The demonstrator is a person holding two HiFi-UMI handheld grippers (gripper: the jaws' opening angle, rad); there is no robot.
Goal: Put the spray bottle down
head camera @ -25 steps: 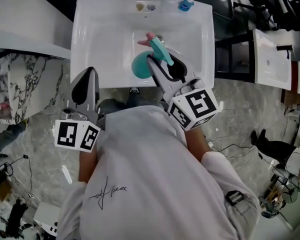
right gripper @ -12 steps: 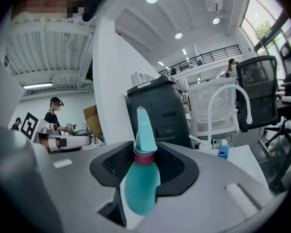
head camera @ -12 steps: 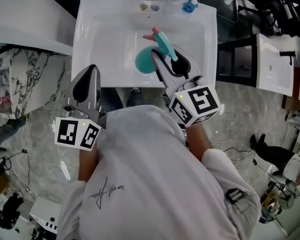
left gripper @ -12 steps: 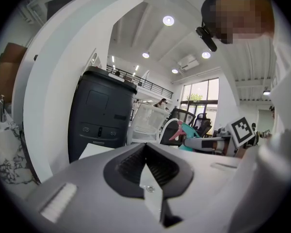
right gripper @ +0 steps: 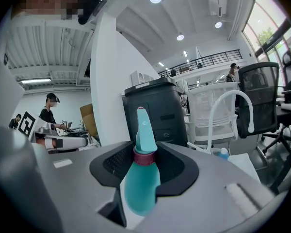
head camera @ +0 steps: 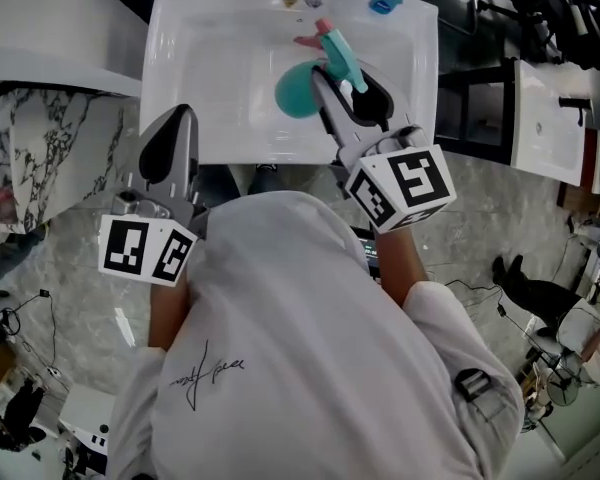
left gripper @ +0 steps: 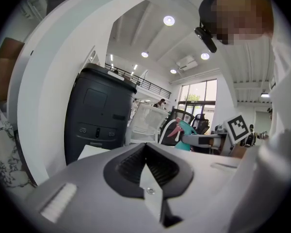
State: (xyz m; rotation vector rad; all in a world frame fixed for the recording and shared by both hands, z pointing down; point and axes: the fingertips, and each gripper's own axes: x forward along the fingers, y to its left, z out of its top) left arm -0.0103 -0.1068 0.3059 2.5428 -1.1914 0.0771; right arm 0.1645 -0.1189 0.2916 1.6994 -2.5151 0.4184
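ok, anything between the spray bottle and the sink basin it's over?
Nothing visible. The right tool holds the spray bottle over the white sink, and the basin around it looks bare. The small blue item sits off on the back rim.

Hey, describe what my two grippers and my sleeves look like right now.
Both the left gripper and right gripper are light grey with black ribbed pads, each carrying a white cube with black square markers. The sleeves are white and short.
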